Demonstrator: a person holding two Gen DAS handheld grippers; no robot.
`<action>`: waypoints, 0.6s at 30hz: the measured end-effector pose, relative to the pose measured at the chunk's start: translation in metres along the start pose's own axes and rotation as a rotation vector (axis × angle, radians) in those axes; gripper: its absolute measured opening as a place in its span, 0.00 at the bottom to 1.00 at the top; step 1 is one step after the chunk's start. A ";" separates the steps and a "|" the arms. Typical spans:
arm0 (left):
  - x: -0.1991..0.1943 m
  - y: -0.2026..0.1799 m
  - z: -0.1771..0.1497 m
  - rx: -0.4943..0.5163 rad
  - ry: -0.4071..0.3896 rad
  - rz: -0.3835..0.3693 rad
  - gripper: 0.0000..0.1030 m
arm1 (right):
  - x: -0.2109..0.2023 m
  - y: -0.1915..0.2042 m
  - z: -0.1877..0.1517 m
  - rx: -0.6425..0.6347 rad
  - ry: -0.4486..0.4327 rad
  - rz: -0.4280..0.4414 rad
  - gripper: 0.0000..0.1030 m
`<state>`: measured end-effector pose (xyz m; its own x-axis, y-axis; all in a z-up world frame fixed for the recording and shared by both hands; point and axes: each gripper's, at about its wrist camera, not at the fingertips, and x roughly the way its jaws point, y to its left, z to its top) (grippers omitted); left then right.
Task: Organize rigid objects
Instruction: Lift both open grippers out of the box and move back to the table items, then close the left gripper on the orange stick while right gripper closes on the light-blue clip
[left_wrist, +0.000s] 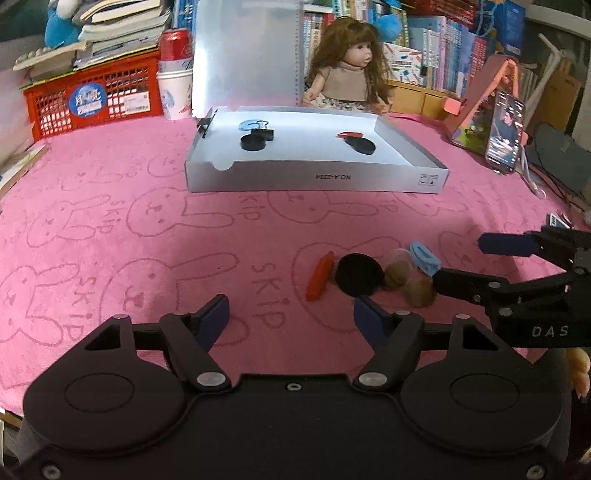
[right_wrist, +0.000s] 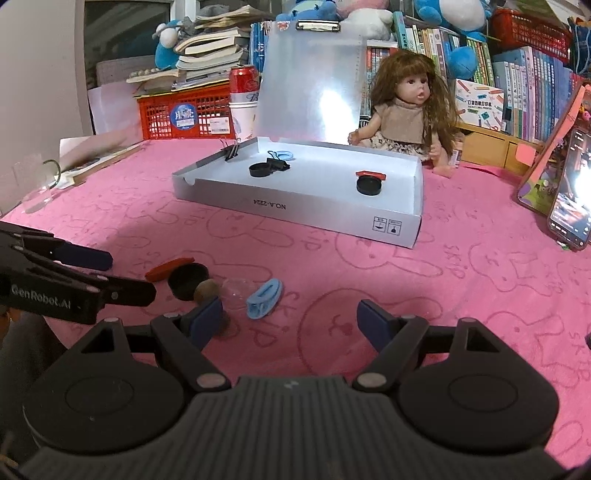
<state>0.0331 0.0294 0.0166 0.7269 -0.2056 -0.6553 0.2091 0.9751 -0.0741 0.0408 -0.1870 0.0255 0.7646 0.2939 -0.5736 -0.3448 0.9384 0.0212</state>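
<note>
Both tongs agape, pink cloth (left_wrist: 110, 229) clear

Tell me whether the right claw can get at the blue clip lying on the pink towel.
Probably yes. The right claw is open and empty, and the blue clip lies just ahead of it with bare pink towel between. The clear piece touching the clip could get nudged.

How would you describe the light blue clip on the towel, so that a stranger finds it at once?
Start at the pink rabbit-print towel, in front of the white cardboard tray. Among the small items there lies the light blue plastic clip, beside a clear lid; it alone is blue.
</note>
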 end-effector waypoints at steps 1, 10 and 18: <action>-0.001 -0.001 -0.001 0.004 -0.004 -0.005 0.64 | 0.000 0.000 0.000 -0.003 -0.003 0.002 0.85; 0.006 -0.001 0.004 -0.005 -0.035 0.041 0.46 | 0.000 0.001 -0.002 -0.028 -0.025 -0.058 0.85; 0.018 -0.008 0.007 0.005 -0.071 0.030 0.28 | 0.013 0.009 0.002 -0.025 0.008 -0.011 0.55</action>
<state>0.0491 0.0172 0.0112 0.7773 -0.1821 -0.6023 0.1896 0.9805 -0.0518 0.0483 -0.1741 0.0195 0.7645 0.2818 -0.5798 -0.3497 0.9368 -0.0057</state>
